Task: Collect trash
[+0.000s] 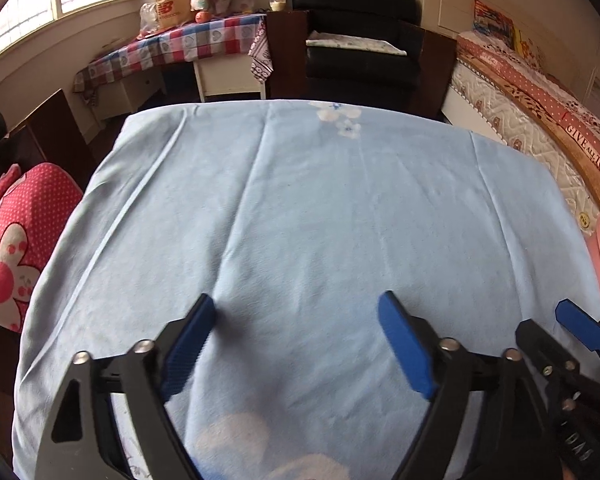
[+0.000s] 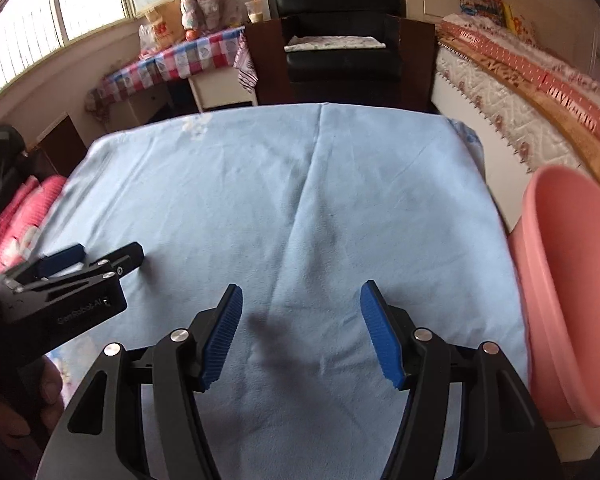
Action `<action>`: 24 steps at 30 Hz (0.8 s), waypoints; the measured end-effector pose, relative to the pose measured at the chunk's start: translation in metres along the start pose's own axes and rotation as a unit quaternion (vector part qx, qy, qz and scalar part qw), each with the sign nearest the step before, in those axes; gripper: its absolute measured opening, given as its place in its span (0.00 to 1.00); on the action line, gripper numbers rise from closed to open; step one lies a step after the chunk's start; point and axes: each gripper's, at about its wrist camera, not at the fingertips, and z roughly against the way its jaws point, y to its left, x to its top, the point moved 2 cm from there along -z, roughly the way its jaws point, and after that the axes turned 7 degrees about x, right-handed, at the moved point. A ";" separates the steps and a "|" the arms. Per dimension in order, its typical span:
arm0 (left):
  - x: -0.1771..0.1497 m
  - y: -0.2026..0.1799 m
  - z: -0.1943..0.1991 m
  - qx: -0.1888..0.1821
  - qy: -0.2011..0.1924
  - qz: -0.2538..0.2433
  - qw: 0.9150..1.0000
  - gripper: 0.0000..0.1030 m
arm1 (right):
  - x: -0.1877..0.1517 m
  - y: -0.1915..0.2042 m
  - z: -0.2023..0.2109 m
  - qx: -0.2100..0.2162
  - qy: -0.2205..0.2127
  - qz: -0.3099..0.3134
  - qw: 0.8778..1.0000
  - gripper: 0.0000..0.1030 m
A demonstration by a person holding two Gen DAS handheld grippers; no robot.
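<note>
Left wrist view: your left gripper [image 1: 296,308] hangs wide apart over the blue cloth [image 1: 300,200], empty; your right gripper [image 2: 300,300] gapes empty too, pink basin [image 2: 572,280] at three o'clock.

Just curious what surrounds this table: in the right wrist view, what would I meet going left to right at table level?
Pink dotted cushion → left gripper → light blue tablecloth → right gripper, open and empty above the cloth → pink plastic bin.
</note>
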 end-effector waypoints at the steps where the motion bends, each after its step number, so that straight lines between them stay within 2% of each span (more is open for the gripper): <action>1: 0.001 -0.001 -0.001 -0.001 0.001 -0.001 1.000 0.86 | 0.000 0.005 -0.003 -0.016 0.005 0.011 1.000 0.61; 2: 0.002 -0.002 -0.003 -0.003 0.003 -0.002 1.000 0.89 | 0.001 0.007 -0.004 -0.028 0.008 0.019 0.999 0.66; 4: 0.001 -0.003 -0.004 -0.004 0.005 -0.004 1.000 0.92 | 0.001 0.004 -0.005 -0.047 0.008 -0.003 0.999 0.75; 6: 0.002 -0.004 -0.006 -0.009 0.008 -0.008 1.000 0.96 | 0.003 -0.002 -0.003 -0.043 -0.002 -0.033 0.999 0.75; 9: 0.001 -0.004 -0.007 -0.010 0.008 -0.010 1.000 0.96 | 0.004 0.003 -0.006 -0.065 0.005 -0.021 0.998 0.75; 13: 0.002 -0.004 -0.008 -0.010 0.008 -0.010 1.000 0.96 | 0.004 0.002 -0.008 -0.073 0.006 -0.031 0.997 0.82; 24: 0.002 -0.004 -0.008 -0.009 0.008 -0.009 1.000 0.96 | 0.003 -0.001 -0.008 -0.073 0.006 -0.036 0.997 0.84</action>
